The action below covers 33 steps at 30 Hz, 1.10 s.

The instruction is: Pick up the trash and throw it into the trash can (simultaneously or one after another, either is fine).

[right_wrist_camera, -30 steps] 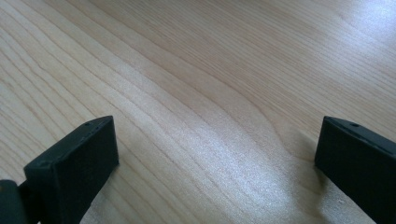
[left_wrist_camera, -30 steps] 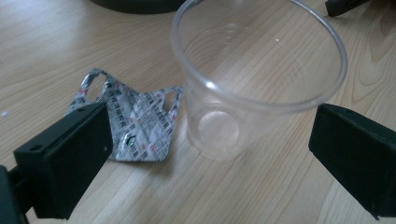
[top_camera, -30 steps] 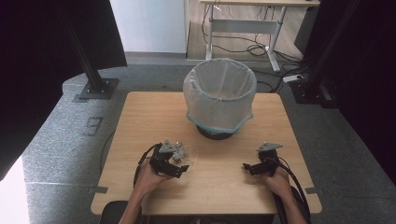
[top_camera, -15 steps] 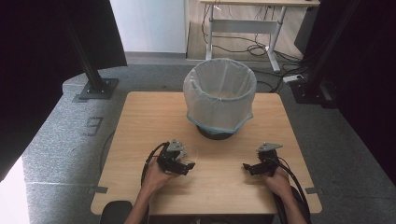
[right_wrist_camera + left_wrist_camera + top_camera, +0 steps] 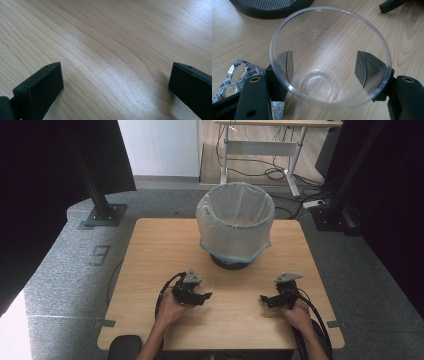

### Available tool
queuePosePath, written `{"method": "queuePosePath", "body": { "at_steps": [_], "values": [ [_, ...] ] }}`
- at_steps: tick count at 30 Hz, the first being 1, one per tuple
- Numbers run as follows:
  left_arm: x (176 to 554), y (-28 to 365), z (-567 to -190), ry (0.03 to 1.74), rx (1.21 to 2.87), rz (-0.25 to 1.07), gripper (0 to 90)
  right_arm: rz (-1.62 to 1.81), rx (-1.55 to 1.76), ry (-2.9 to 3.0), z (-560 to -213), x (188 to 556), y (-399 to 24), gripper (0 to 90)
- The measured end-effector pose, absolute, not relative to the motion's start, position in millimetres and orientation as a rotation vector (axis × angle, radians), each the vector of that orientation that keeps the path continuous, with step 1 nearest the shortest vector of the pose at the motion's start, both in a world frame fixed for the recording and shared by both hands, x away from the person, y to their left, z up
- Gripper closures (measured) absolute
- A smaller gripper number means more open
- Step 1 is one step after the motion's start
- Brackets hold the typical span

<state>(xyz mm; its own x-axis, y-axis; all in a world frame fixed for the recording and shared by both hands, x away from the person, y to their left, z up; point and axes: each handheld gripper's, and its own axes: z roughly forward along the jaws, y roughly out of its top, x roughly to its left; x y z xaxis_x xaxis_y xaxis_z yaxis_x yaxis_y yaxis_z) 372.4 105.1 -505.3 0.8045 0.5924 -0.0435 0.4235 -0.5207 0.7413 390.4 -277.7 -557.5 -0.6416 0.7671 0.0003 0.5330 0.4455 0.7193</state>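
A clear plastic cup (image 5: 329, 57) stands upright on the wooden table (image 5: 150, 250). My left gripper (image 5: 325, 66) has just been closing, and its two black pads now press the cup's sides from left and right. In the high view my left gripper (image 5: 199, 295) is at the front left of the table, with the cup (image 5: 206, 283) faint at its tip. My right gripper (image 5: 265, 299) rests at the front right, pointing left. Its jaws (image 5: 115, 82) stand wide open over bare wood, with nothing between them.
A black mesh bin (image 5: 235, 220) lined with a white bag stands at the table's middle back, its base (image 5: 272, 8) just beyond the cup. A crumpled silver blister pack (image 5: 239, 75) lies beside my left jaw. The table's front edge is near both hands.
My left gripper has shifted slightly to the right, and its jaws have closed from wide open onto the cup. The right gripper has stayed put.
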Motion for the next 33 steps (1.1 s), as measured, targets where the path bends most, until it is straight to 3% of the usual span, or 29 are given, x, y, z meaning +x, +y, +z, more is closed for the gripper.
{"method": "queuePosePath", "body": {
  "at_steps": [33],
  "values": [
    [383,122,-457,0.798,2.172,0.287,32.8,1.010,1.112,2.378,-557,390,-277,0.0]
  ]
}}
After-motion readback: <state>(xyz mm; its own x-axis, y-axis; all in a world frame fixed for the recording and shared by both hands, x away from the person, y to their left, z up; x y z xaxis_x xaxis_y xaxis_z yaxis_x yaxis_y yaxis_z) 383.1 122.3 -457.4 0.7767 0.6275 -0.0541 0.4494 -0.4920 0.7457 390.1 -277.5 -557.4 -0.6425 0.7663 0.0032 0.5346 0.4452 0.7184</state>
